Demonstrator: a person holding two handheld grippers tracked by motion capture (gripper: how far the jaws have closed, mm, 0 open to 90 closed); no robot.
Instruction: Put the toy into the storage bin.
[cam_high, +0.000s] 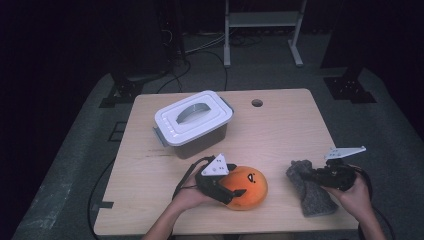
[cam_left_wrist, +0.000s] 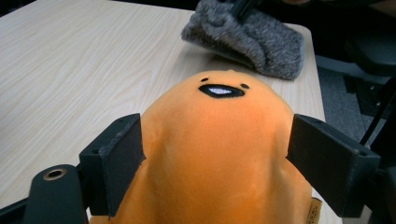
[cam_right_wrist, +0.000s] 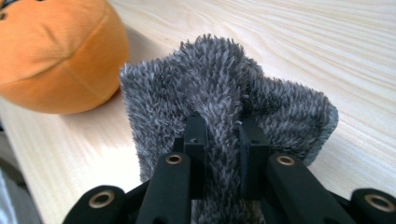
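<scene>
The orange plush toy (cam_high: 246, 187) lies near the table's (cam_high: 280, 125) front edge, directly ahead of the left gripper (cam_high: 235, 191), at 12 o'clock in the left gripper view, face pointing away. That gripper's 2 jaws stand apart on the toy's flanks, at about 9 and 3 o'clock, and I cannot tell whether the pads press. The grey fuzzy cloth (cam_high: 309, 192) lies at 3 o'clock from the toy in the high view, long axis running toward 5 o'clock. The right gripper (cam_high: 306, 175) is clamped on a raised fold of it. The lidded box (cam_high: 194, 122) sits at 11 o'clock, nearer the left hand
</scene>
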